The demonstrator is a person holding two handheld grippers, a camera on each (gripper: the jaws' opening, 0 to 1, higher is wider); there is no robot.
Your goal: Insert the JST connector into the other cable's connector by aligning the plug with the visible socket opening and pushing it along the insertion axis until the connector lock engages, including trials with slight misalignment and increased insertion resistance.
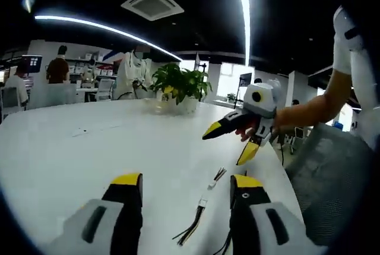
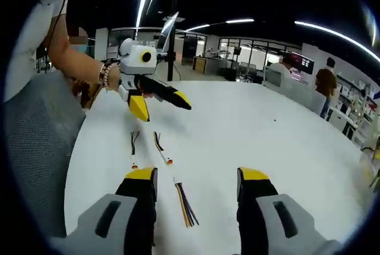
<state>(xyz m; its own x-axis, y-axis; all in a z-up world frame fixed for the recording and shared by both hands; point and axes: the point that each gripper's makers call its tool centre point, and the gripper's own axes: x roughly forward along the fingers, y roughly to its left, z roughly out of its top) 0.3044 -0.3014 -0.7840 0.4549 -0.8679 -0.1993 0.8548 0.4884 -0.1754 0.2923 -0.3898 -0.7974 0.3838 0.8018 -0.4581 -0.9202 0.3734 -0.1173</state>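
Two tools (image 1: 186,192) (image 2: 198,185) (both released) above three cables (image 2: 161,148) on table (image 2: 249,130).

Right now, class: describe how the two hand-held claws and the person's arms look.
Each claw has black jaws with yellow tips on a pale grey body: the left claw, the right claw. The person wears a white short-sleeved shirt and a beaded bracelet.

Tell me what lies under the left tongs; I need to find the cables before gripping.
Two loose cables with white connectors lie on the white table, under the open left tongs. One cable's tail runs off the view's bottom edge.
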